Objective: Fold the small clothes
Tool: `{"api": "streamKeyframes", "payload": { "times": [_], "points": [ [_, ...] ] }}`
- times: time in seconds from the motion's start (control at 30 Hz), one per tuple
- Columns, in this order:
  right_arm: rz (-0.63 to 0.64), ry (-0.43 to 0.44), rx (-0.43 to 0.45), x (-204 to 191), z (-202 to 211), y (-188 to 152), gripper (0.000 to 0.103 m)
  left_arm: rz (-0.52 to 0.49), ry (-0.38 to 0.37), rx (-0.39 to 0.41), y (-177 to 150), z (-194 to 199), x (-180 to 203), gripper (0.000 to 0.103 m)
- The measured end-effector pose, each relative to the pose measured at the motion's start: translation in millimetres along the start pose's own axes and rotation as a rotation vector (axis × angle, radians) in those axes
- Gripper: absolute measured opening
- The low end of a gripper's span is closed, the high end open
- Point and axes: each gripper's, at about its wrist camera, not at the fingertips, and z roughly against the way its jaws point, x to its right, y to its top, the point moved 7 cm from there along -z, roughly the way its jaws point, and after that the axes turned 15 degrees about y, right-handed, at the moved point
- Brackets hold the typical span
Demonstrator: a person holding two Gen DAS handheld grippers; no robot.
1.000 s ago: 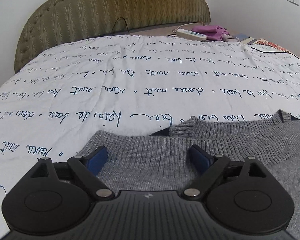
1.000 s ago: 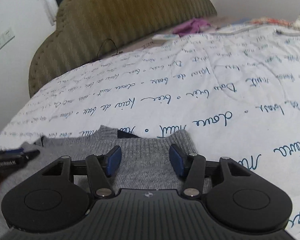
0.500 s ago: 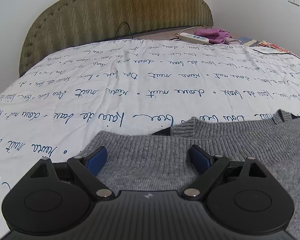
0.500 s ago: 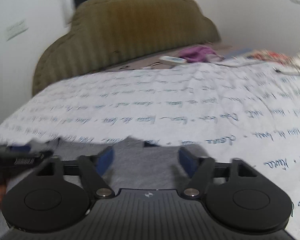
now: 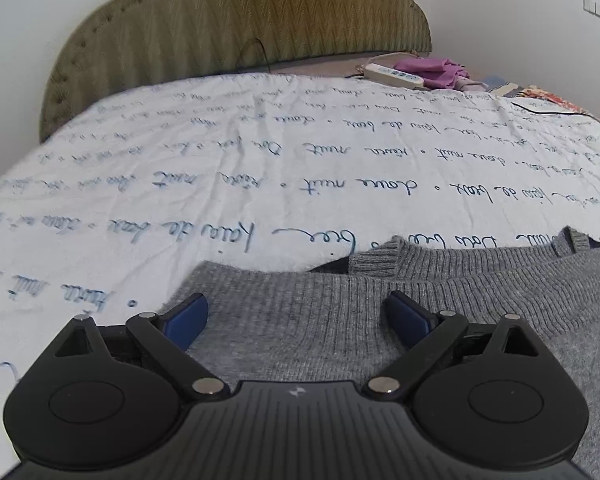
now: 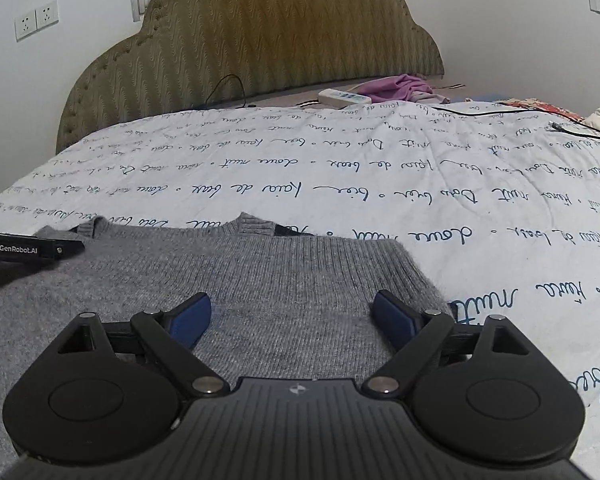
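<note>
on the bedspread [image 5: 260,152] lies a grey sweater [image 5: 420,300], nothing containing it.

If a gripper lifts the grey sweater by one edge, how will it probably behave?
The grey sweater is a soft knit lying flat on the bedspread, so it will likely droop and fold, not stay stiff. Its fuzzy ribbed surface should resist slipping. Pushed, it would probably bunch into wrinkles rather than slide whole.

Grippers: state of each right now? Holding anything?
Left gripper: jaws opening wide above the grey sweater, gripping nothing.
Right gripper: jaws opening above the same sweater, gripping nothing.
</note>
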Motion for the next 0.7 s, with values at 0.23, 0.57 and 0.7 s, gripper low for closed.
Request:
{"api": "streamKeyframes", "payload": {
  "times": [0.23,0.57,0.7],
  "points": [
    [0.008,-0.014,0.011,-2.3,2.9,-1.3,0.090,0.372,-0.011,0.135,-34.3,115.2,-98.2,0.097],
    [0.014,-0.005,0.008,-4.5,1.3,-1.2,0.093,0.468,0.042,-0.145,-168.8,175.0,-157.8,0.097],
    [0.016,-0.007,0.009,-4.6,2.1,-1.3,0.093,0.599,-0.096,-0.154,-156.6,174.8,-152.7,0.097]
  ]
}}
